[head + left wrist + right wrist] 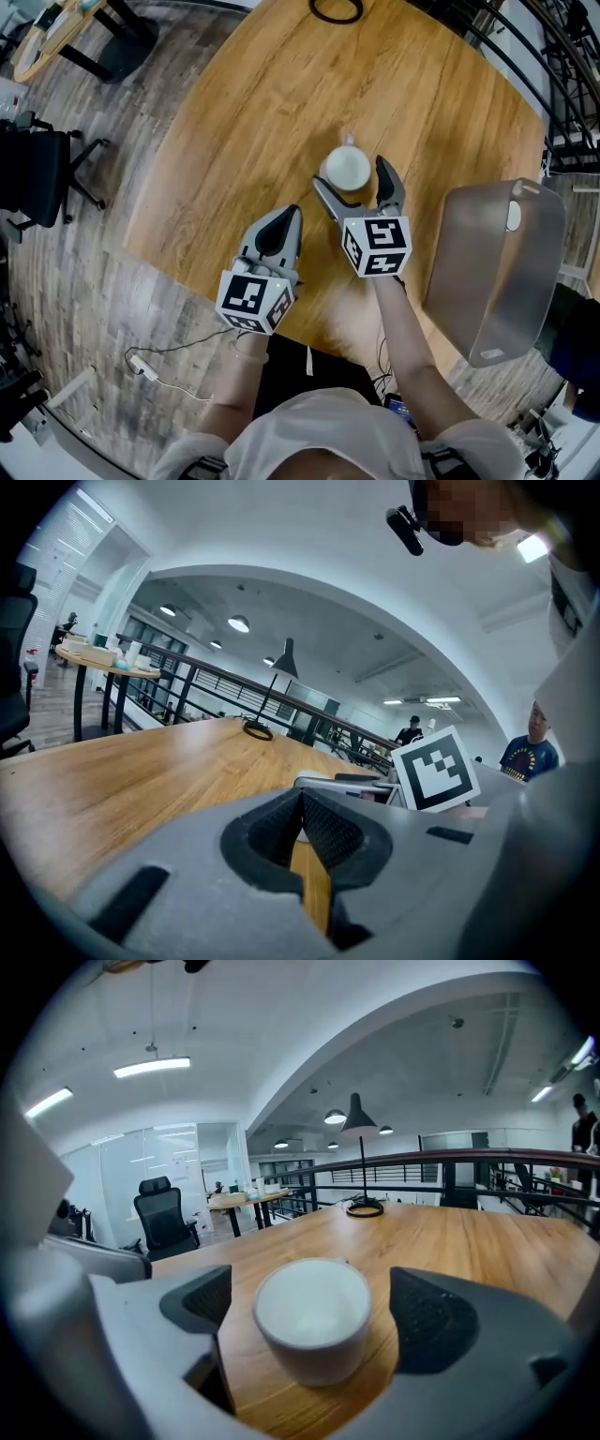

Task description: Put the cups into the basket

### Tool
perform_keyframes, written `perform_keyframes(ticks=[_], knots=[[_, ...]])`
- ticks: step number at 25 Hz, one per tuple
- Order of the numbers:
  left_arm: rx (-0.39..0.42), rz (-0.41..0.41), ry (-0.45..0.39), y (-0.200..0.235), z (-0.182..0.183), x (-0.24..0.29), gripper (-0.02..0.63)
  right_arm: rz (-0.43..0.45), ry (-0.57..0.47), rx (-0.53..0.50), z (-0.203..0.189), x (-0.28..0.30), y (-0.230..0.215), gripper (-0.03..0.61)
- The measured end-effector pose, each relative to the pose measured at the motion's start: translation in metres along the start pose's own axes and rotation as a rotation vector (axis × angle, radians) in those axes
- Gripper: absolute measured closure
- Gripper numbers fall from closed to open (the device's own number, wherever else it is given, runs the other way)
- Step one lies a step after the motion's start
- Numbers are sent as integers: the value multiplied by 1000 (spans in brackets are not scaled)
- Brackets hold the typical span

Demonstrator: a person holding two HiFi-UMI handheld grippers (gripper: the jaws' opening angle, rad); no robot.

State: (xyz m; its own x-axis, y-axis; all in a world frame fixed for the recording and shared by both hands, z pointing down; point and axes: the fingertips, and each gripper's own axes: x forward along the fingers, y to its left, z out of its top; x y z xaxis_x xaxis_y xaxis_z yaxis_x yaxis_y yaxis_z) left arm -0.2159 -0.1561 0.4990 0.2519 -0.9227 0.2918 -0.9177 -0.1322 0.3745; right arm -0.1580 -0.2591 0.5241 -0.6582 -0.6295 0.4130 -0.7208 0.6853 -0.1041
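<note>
A white cup (345, 169) stands upright on the round wooden table (234, 112). My right gripper (349, 172) is open, with one jaw on each side of the cup and a gap on both sides; in the right gripper view the cup (312, 1321) sits between the pads untouched. My left gripper (292, 216) is shut and empty, resting to the left of the right one near the table's front edge. A grey translucent basket (497, 272) stands at the table's right edge, with a small white round thing (513, 216) showing at its far end.
A black lamp base ring (336, 9) lies at the table's far edge. A black office chair (37, 173) stands on the floor to the left. A white cable (169, 380) runs over the floor near my feet. A black railing (525, 56) runs beyond the table.
</note>
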Motion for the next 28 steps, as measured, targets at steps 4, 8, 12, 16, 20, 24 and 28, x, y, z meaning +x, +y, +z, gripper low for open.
perform_keyframes(ticks=[4, 8, 12, 16, 20, 24, 28], knots=[[-28, 10, 8, 9, -6, 2, 607, -17, 25, -10, -9, 15, -5, 80], [-31, 3, 10, 12, -8, 3, 607, -22, 30, -20, -15, 21, 0, 80], [-33, -5, 16, 14, -11, 4, 607, -35, 25, -38, -13, 27, 2, 81], [-37, -6, 29, 16, -16, 3, 607, -47, 39, -65, -13, 30, -1, 81], [-40, -7, 37, 16, -18, 2, 607, -56, 49, -77, -12, 32, -1, 83], [-39, -11, 41, 16, -20, 3, 607, -66, 72, -96, -17, 35, -4, 84], [-40, -13, 43, 15, -18, 3, 607, -79, 63, -89, -15, 33, -6, 123]])
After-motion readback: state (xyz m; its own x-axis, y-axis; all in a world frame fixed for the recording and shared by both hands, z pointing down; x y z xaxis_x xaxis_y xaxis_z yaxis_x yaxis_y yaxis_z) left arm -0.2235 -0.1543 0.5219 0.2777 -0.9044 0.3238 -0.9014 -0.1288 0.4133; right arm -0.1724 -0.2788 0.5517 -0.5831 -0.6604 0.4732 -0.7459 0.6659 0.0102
